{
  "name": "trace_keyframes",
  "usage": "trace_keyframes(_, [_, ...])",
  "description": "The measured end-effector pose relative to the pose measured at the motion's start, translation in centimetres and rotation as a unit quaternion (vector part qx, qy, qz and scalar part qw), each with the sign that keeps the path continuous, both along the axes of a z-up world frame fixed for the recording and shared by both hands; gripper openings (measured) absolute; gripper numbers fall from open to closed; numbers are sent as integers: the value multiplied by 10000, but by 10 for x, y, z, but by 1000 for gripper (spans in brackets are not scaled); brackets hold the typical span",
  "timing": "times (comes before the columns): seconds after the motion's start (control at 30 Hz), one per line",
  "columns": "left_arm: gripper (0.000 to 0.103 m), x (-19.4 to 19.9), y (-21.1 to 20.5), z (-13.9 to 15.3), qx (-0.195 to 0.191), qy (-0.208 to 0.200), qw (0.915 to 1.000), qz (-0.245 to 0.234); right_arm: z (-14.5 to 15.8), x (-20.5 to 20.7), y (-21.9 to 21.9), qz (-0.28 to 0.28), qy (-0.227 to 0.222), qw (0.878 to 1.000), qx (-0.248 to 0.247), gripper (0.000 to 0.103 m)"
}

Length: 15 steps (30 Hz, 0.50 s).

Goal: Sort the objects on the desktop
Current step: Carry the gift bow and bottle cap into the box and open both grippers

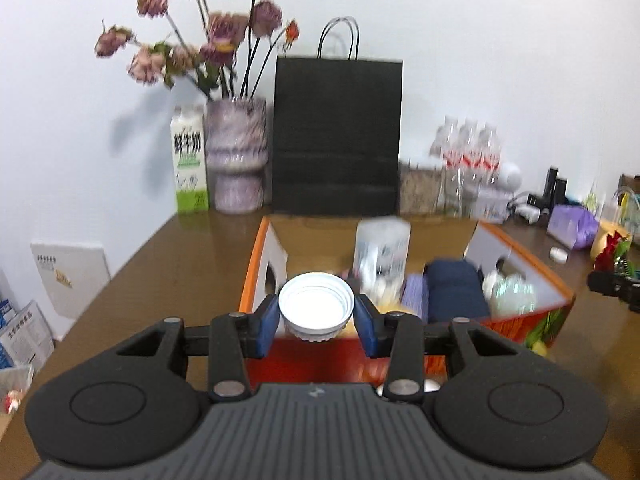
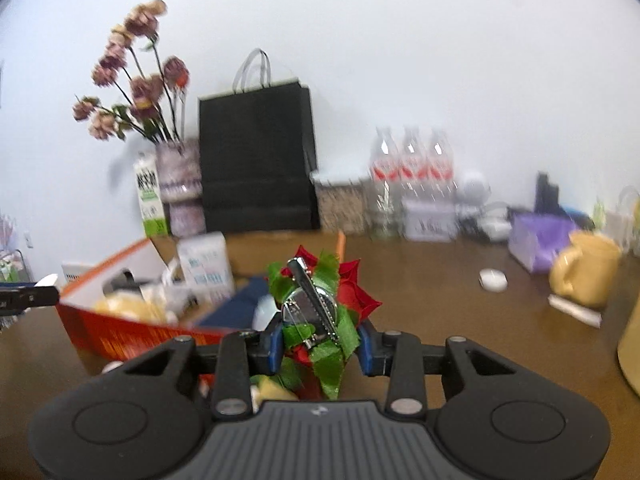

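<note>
The left gripper (image 1: 316, 312) clenches a white lid (image 1: 316, 306) above the box (image 1: 520, 320); the right gripper (image 2: 319, 342) grips a red flower clip (image 2: 320, 304) beside it, both seemingly bound for the box.

**Bright, even light; soft with motion blur**

Both wrist views are evenly lit against a pale wall, with no hard glare. The dried flowers (image 1: 200, 40) throw a soft grey shadow toward 8 o'clock. The brown tabletop (image 1: 192, 256) carries a dull sheen. Fisheye bending curves the edges, and dark corners show at 1 and 11 o'clock. The water bottles (image 2: 412, 168) and open box (image 1: 520, 256) are smeared.
</note>
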State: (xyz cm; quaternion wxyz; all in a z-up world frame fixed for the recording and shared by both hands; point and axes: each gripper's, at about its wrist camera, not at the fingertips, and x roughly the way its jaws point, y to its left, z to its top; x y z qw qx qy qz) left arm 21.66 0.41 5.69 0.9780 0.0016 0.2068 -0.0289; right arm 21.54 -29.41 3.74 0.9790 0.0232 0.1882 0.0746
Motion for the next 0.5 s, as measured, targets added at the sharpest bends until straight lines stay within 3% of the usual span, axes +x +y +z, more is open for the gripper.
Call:
trace_keyframes(0.27, [41, 41, -20, 22, 154, -312, 9994, 56, 35, 45, 39, 307, -319, 9990, -38, 34])
trace_keyframes(0.5, [41, 87, -20, 20, 162, -408, 9987, 276, 39, 102, 77, 362, -276, 9988, -175, 34])
